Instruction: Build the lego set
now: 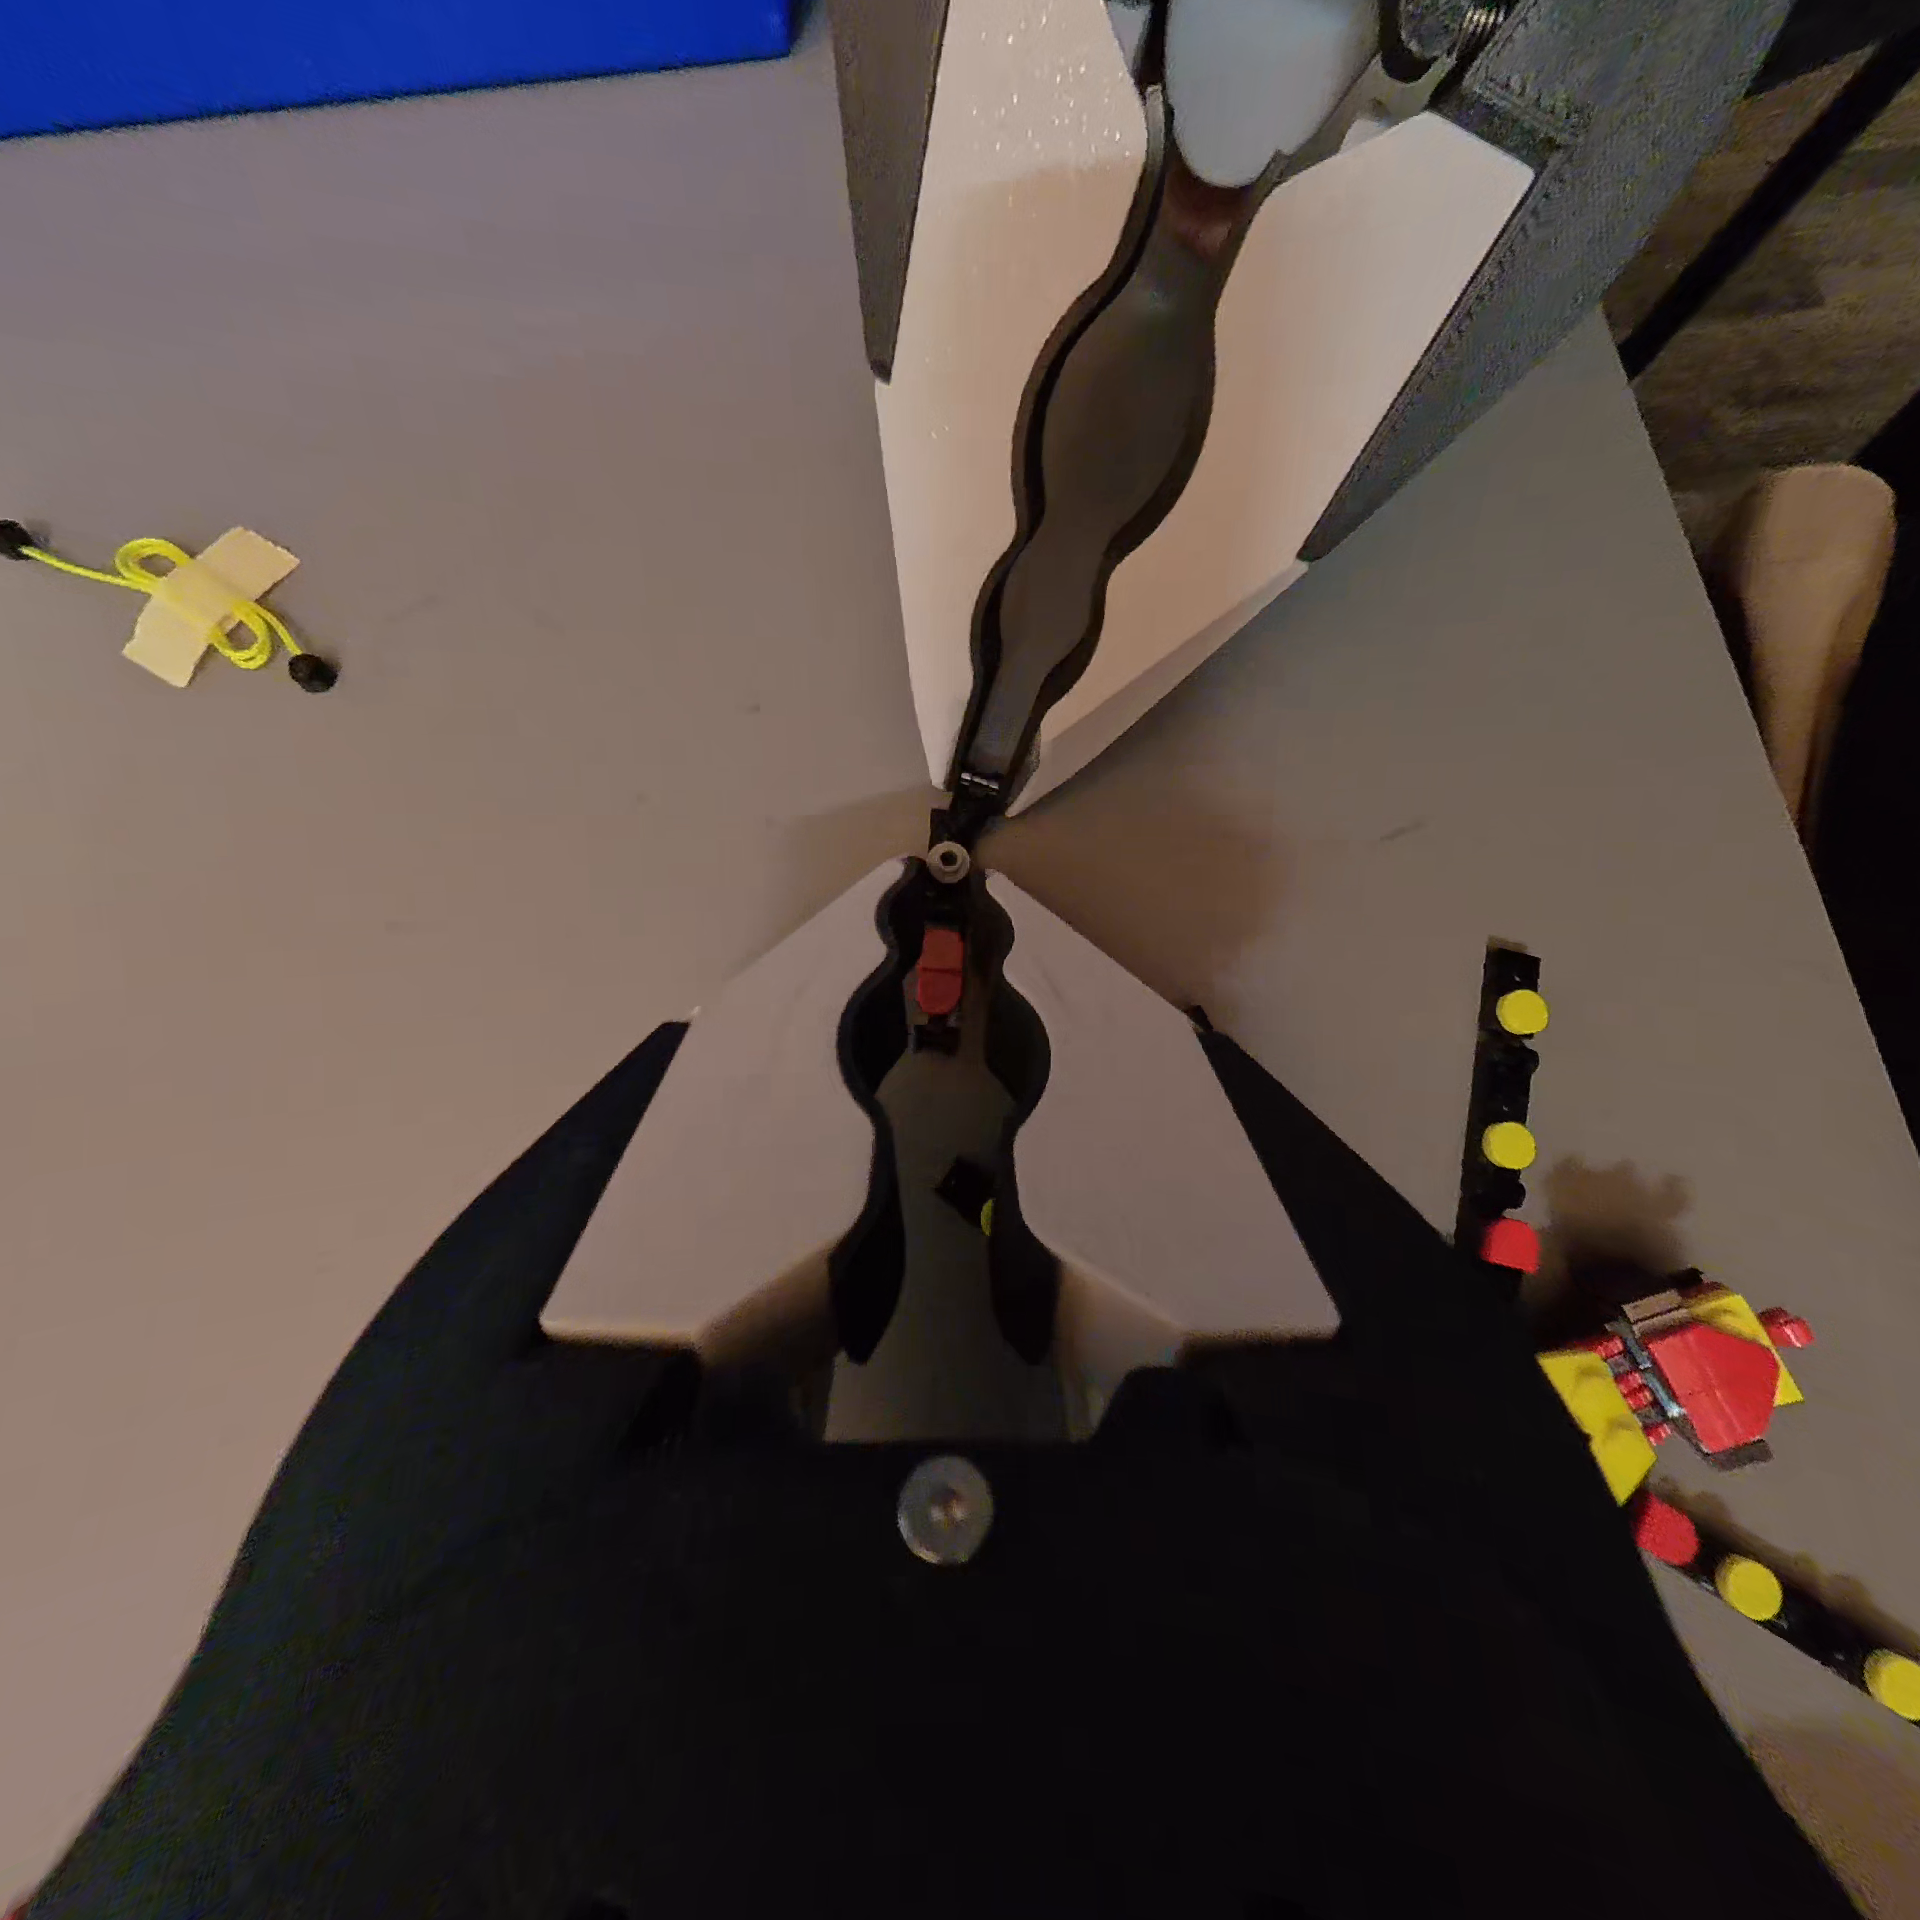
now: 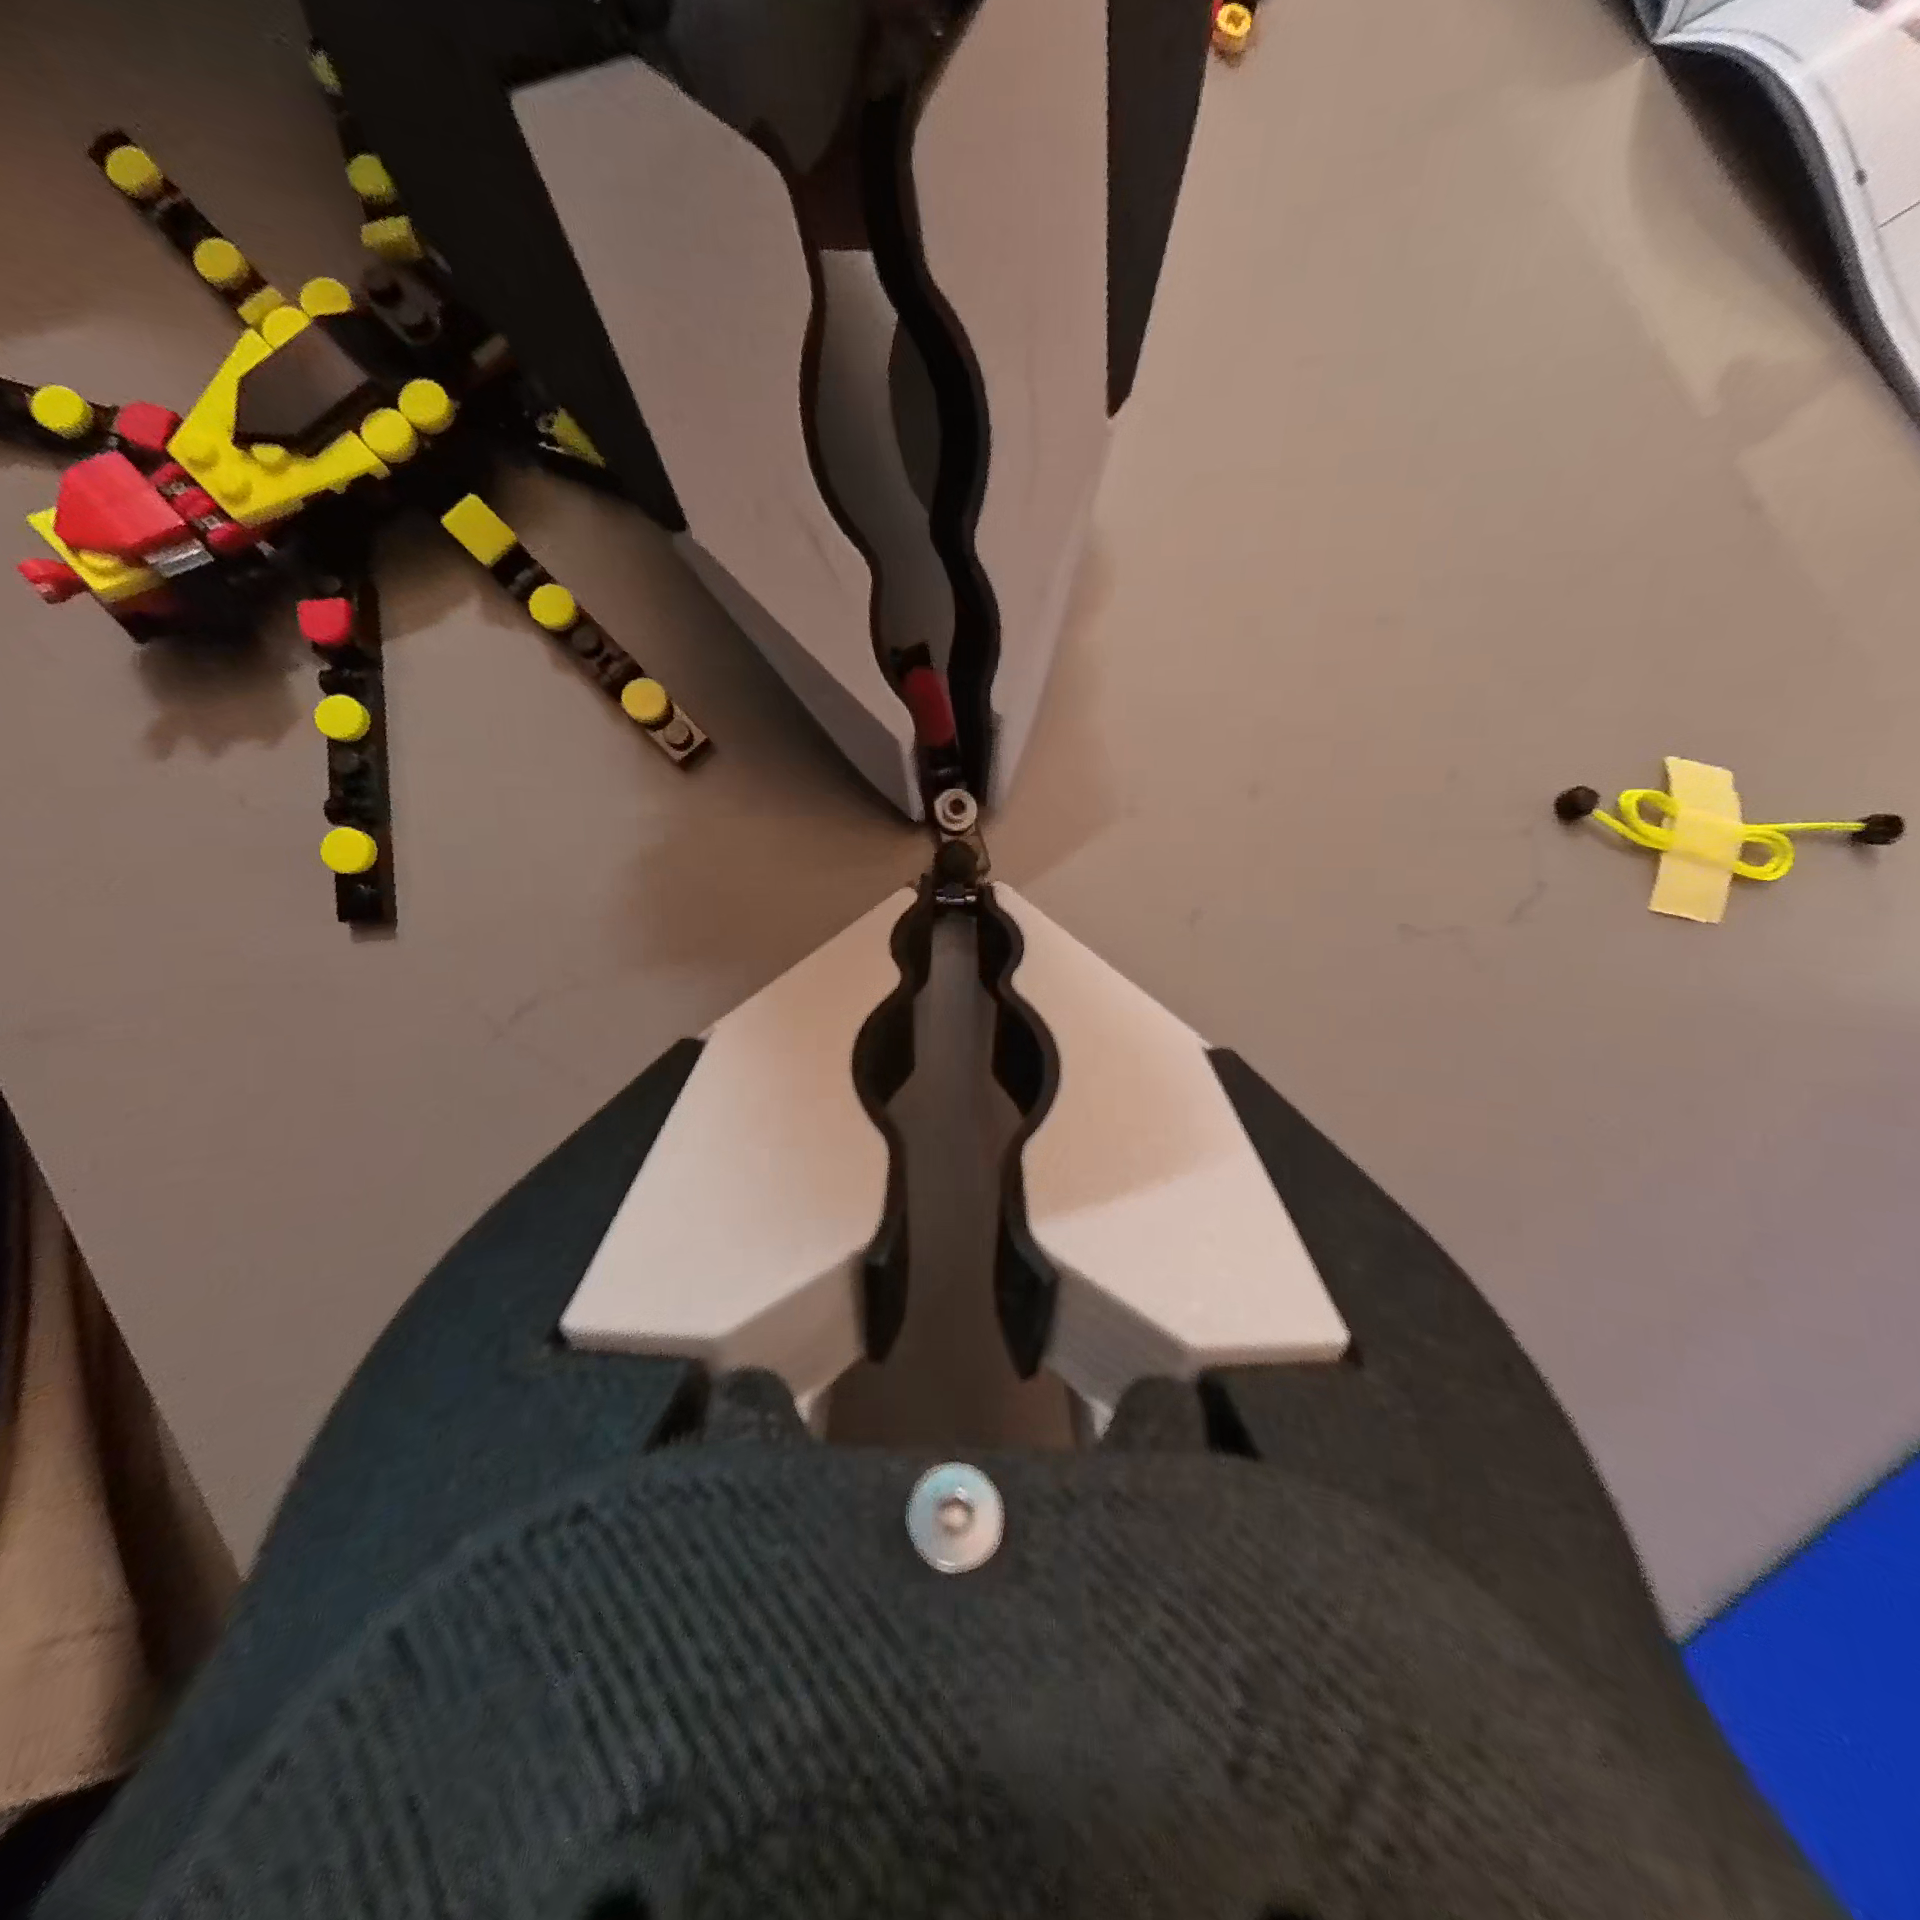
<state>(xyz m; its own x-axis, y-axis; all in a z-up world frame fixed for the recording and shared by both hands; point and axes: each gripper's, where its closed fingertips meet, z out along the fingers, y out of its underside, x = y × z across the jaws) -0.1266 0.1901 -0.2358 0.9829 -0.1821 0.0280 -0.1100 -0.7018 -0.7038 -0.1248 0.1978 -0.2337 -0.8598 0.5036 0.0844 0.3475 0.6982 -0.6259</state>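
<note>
My left gripper (image 1: pixel 945 883) is shut on a short black lego strip with a red tile (image 1: pixel 940 971) and a grey round stud (image 1: pixel 948 860) at its tip. My right gripper (image 2: pixel 954 896) is shut on a small black piece (image 2: pixel 954 862) and meets the strip's stud end tip to tip above the table. The right gripper also shows at the top of the left wrist view (image 1: pixel 977 784). The left one shows at the top of the right wrist view (image 2: pixel 951 800), holding the strip (image 2: pixel 928 707). The red and yellow spider-like model (image 2: pixel 208 468) with black legs lies on the table (image 1: pixel 1683 1371).
A yellow string under a strip of tape (image 2: pixel 1704 836) lies on the grey table (image 1: pixel 197 608). A blue sheet (image 1: pixel 364 52) sits at one table edge (image 2: pixel 1829 1662). An open booklet (image 2: pixel 1818 156) and a small yellow piece (image 2: pixel 1233 19) lie at the far side. Less than 4 cm separates the two grippers' tips.
</note>
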